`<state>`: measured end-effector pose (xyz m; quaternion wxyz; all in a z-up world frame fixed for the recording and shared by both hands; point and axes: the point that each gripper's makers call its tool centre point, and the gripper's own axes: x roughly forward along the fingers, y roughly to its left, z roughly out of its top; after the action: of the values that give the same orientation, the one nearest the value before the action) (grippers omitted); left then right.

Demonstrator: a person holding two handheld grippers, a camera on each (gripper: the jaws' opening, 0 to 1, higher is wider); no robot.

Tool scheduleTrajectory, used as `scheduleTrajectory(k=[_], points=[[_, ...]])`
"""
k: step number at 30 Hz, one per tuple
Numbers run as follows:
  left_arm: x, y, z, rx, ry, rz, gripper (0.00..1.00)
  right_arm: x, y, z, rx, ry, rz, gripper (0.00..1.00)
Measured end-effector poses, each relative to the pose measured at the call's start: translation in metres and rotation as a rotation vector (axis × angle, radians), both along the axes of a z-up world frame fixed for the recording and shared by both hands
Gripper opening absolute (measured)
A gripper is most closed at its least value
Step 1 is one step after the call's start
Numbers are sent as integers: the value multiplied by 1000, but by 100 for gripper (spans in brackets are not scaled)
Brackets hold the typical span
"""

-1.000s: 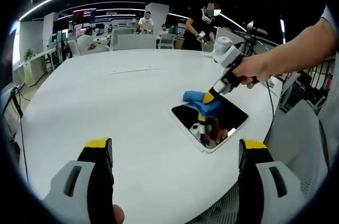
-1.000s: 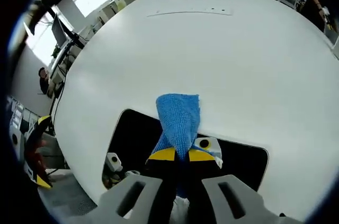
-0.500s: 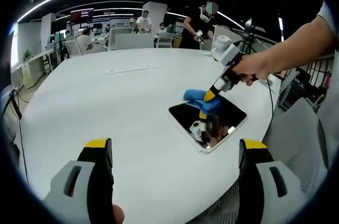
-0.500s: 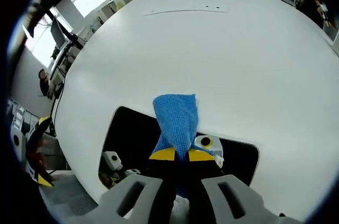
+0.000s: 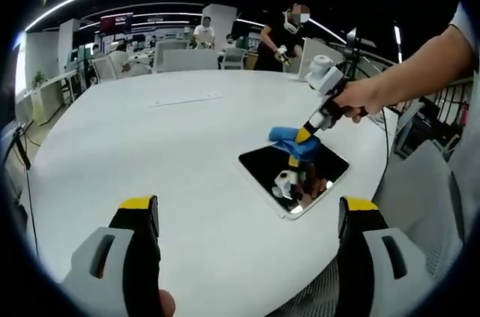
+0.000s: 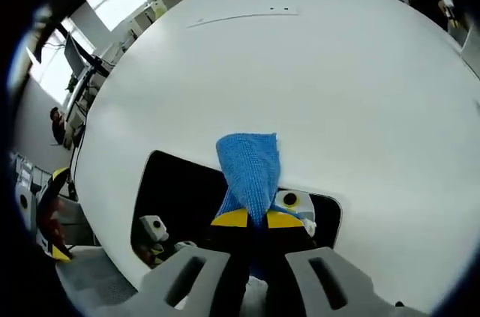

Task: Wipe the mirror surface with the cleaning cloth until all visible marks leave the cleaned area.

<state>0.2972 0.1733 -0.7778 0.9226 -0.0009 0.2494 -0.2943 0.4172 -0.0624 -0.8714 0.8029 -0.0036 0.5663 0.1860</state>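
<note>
On dark glossy mirror [image 6: 180, 197], blue knit cloth [image 6: 250, 171] in right tool [image 6: 250, 219].

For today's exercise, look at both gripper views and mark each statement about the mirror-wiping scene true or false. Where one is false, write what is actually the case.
1. The right gripper is clamped on the blue cloth. True.
2. The mirror stands upright against a wall. False: it lies flat on the white table.
3. The left gripper holds a spray bottle. False: its jaws are apart with nothing between them.
4. The cloth rests at the mirror's edge, partly over the table. True.
5. The cloth is red. False: it is blue.
</note>
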Motion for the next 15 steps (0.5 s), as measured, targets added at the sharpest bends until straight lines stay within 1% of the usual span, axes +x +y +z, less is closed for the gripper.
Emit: scheduleTrajectory(k=[2,4,6,10,12,14,15], points=[[-1,-2,0,10,-3,-9,99,0,-1,0,-5,-3,8,0],[0,-2,2,6,-8,-2,99,0,-3,0,-9,-5,15,0],[0,-1,2,6,-8,6,99,0,-9,0,-19,1,-4,0],[1,-1,2,8,-11,4,99,2,-18,-1,-12,0,-22,0],[2,-1,3,4,-12,10,99,1,-16,-1,-10,-2,-23,0],[3,-2,3,5,-14,6,99,1,-15,-2,-37,-14,3,0],[3,-2,3,8,-15,3,99,-1,-14,0,-40,-18,-2,0]])
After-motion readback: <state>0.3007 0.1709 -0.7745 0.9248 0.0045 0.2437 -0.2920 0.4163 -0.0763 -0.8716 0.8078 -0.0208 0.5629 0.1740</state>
